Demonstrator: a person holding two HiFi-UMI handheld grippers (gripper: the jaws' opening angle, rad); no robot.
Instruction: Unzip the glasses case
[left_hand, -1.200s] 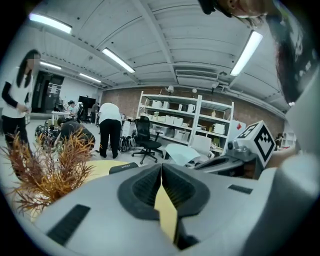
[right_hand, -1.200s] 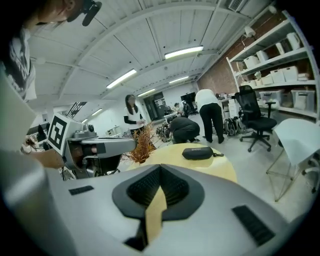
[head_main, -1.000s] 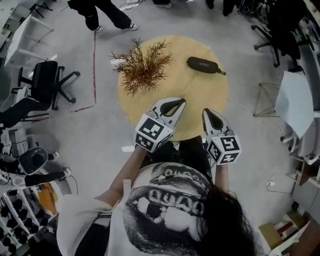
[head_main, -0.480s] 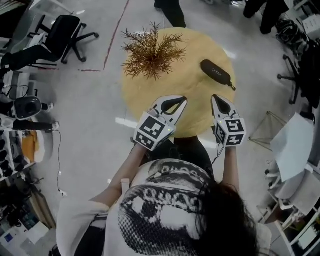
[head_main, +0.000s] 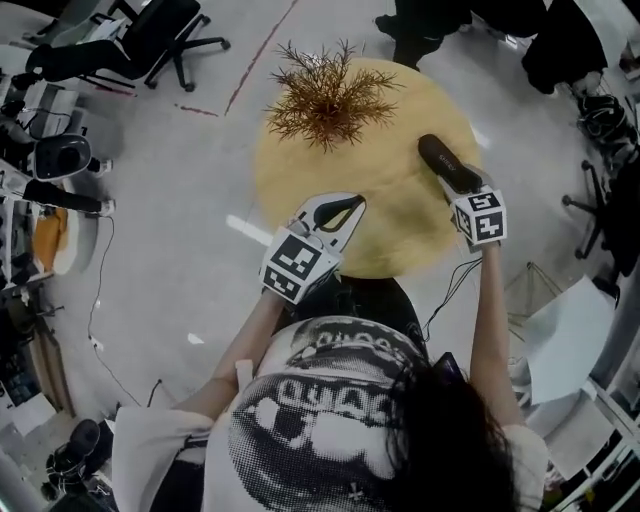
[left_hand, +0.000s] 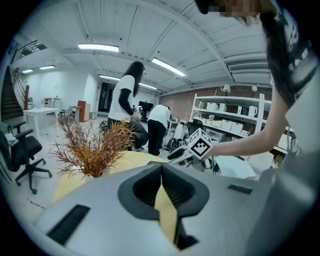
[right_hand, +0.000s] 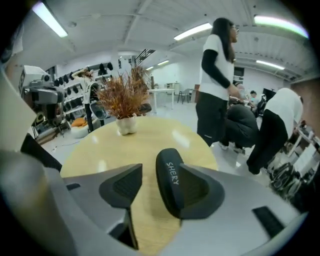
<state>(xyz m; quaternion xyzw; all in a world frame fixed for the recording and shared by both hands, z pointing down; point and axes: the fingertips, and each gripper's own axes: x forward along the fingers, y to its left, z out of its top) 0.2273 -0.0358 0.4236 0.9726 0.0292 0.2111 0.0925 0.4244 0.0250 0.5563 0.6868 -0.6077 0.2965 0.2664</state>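
Right gripper (right_hand: 161, 174) jaws opening around closed glasses case (head_main: 446, 161); left gripper (head_main: 352, 203) jaws together, empty

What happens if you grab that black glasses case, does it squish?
Probably not: the glasses case holds a firm rounded shape. Its smooth curved shell might slip. Lying low and long on the table, it should slide, not tip, when pushed.

white tee (head_main: 330, 420), dark halftone print, probably short-sleeved.

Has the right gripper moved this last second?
Yes. The right gripper went from the near edge of the table to the glasses case; its fingers are opening, case between them.
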